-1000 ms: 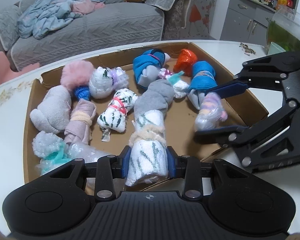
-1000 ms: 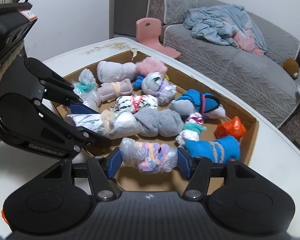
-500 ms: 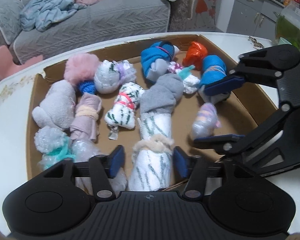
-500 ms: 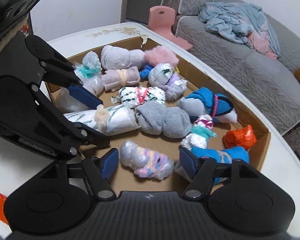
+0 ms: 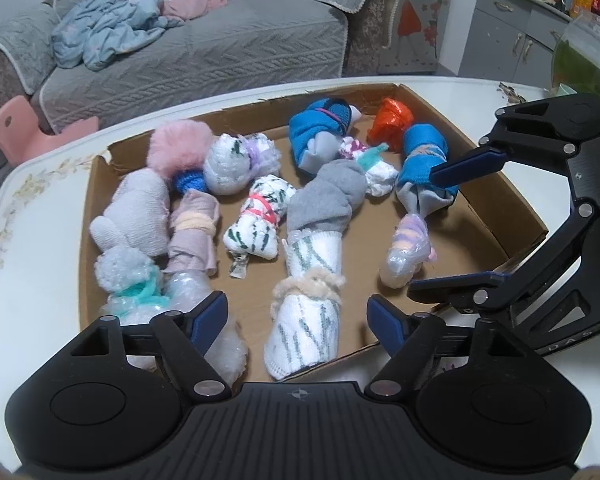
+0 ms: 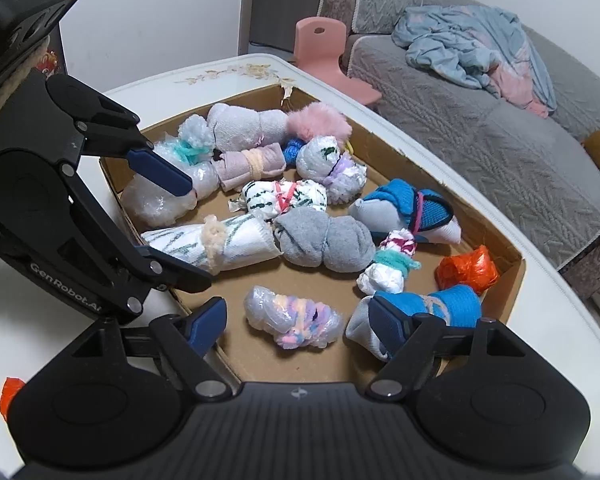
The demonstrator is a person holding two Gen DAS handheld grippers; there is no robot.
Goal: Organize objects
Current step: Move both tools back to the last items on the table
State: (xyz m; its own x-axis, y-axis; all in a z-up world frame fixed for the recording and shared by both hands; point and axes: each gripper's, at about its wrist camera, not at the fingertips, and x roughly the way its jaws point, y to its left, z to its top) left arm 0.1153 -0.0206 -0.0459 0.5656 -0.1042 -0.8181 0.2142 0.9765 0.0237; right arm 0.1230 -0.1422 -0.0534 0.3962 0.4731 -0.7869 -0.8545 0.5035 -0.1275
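We saw both hand-held grippers, left [image 5: 298, 316] and right [image 6: 298, 316], spread apart; the striped roll [image 5: 308, 312] pointed lengthwise toward the left one, inside one box [image 5: 512, 208].

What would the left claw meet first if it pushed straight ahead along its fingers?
Most likely the white green-striped sock roll, which lies between the open left claw fingers and runs on ahead; the grey sock bundle comes after it. How high the claw is above the roll is unclear.
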